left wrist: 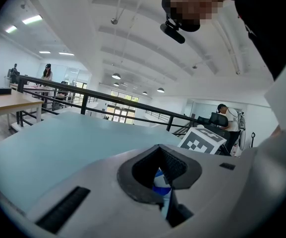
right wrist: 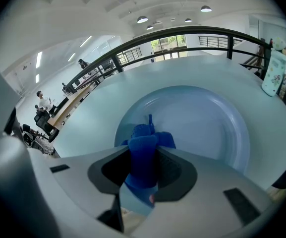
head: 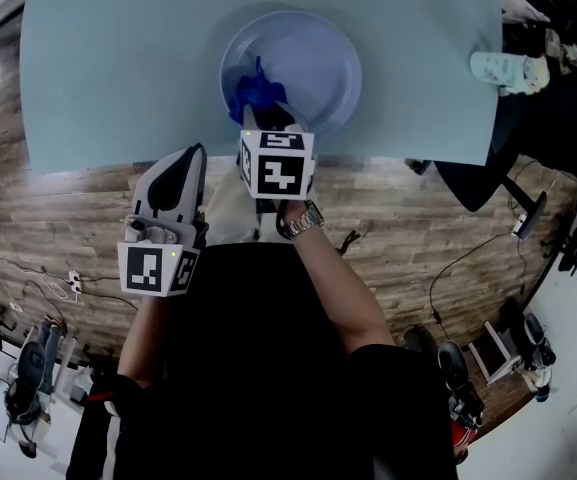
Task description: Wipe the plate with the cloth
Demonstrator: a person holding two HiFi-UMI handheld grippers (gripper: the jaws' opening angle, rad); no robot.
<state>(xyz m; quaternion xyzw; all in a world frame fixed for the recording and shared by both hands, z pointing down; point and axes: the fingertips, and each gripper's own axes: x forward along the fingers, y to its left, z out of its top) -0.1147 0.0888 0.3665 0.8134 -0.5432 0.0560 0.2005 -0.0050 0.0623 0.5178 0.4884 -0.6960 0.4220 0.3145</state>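
Nearest, the left tongs (head: 196,158) hang over the floor, off the counter (head: 118,58). The right tongs (head: 260,113) are at the plate's (head: 338,48) near-left edge.

In the left gripper view, the tongs look pressed together, holding nothing.

In the right gripper view, the tongs pinch the blue cloth (right wrist: 143,148). Most of the bare plate lies ahead and to the right.
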